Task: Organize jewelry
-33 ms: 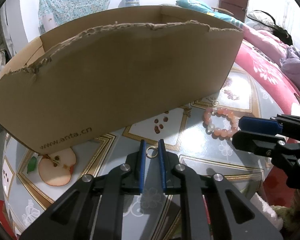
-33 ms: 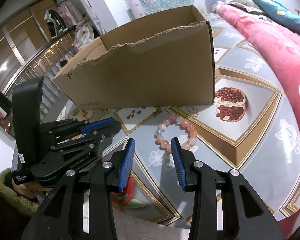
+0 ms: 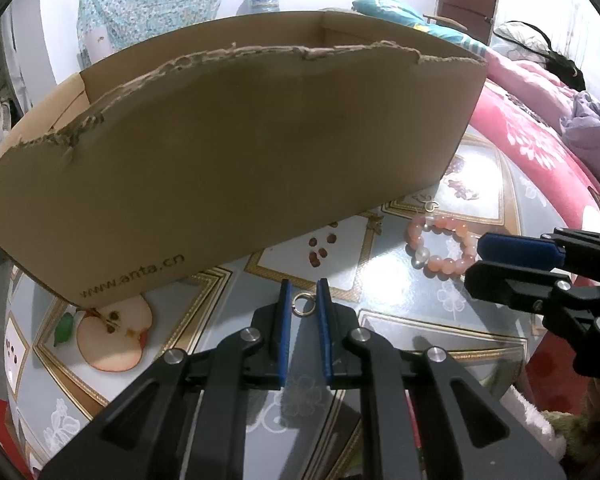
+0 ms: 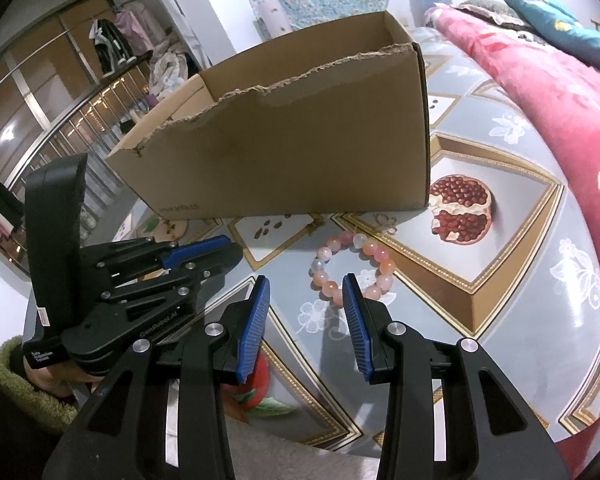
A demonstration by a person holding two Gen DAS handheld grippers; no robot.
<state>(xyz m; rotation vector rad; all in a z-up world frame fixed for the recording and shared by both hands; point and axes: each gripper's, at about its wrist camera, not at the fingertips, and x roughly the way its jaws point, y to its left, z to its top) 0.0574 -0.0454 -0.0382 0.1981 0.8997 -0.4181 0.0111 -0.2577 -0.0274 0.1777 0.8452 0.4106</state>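
A small gold ring [image 3: 303, 304] lies on the fruit-patterned table [image 3: 420, 320] just in front of the cardboard box [image 3: 240, 160]. My left gripper [image 3: 303, 300] is shut on the ring, its blue pads against either side. To the right lies a pink bead bracelet [image 3: 444, 264], with my right gripper [image 3: 474, 262] beside it. In the right wrist view, my right gripper [image 4: 306, 292] stands open just short of the bracelet [image 4: 329, 288], with nothing between its pads. My left gripper [image 4: 234, 249] is low at the left.
The open box [image 4: 300, 140] has a torn front edge and fills the back of the table. A small gold butterfly charm [image 3: 430, 204] lies near its right corner. A pink floral blanket [image 4: 540, 80] borders the table on the right. A hand in a green sleeve [image 4: 16, 380] holds the left gripper.
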